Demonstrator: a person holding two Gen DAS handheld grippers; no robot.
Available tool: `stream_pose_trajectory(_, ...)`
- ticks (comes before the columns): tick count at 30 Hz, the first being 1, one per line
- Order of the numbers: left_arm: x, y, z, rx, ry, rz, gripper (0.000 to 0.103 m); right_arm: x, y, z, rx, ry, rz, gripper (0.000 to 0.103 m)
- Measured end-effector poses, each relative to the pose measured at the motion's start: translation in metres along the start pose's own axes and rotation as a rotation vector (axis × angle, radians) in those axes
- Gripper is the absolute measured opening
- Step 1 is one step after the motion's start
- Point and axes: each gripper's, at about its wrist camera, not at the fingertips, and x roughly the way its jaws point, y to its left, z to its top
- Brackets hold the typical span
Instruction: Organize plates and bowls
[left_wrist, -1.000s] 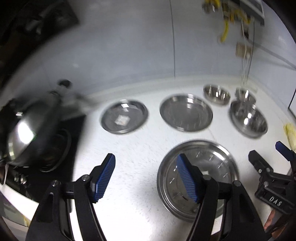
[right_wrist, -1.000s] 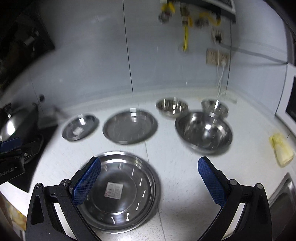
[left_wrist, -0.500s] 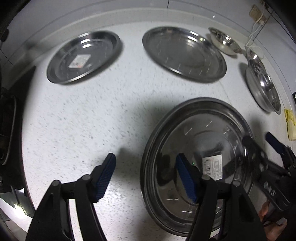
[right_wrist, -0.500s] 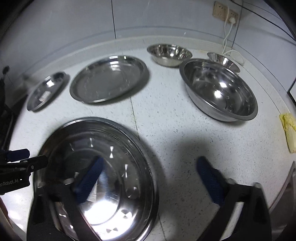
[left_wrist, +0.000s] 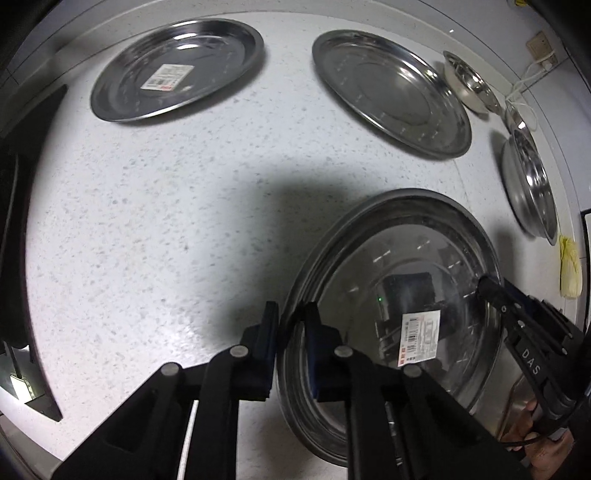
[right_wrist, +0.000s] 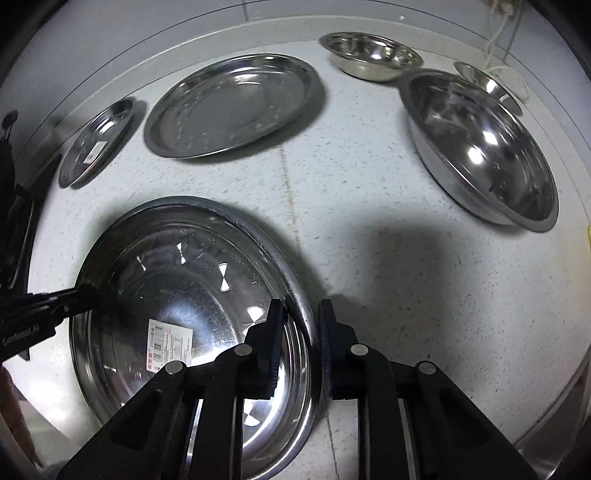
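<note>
A large steel plate with a barcode sticker lies near the counter's front edge; it also shows in the right wrist view. My left gripper is shut on its left rim. My right gripper is shut on its right rim. Behind it lie a medium steel plate, also seen in the right wrist view, and a small stickered plate, which the right wrist view shows too. A large steel bowl sits to the right, with two small bowls behind it.
The white speckled counter meets a grey wall at the back. A black stove edge lies at the left. A yellow cloth lies at the right edge. A sink rim shows at the front right.
Both grippers went from wide open above the counter to low and shut, one on each side of the large plate's rim.
</note>
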Motion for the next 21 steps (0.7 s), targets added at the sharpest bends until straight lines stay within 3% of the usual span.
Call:
stream_pose_trajectory(4, -0.031, 0.020, -0.003, -0.011, -0.047, 0.030, 0.013, -0.017, 0.026, 0.012, -0.066, -0.013, 0.024, 0.017)
stream_pose_trajectory(10, -0.063, 0.090, -0.020, -0.104, -0.084, 0.093, 0.013, -0.028, 0.092, 0.022, -0.197, -0.017, 0.110, 0.015)
stream_pose_trajectory(15, -0.061, 0.132, -0.034, -0.179, -0.077, 0.143, 0.013, -0.012, 0.151, 0.017, -0.324, 0.009, 0.144, 0.015)
stream_pose_trajectory(21, -0.043, 0.163, -0.051, -0.234, -0.058, 0.161, 0.014, 0.014, 0.181, 0.009, -0.408, 0.052, 0.133, 0.015)
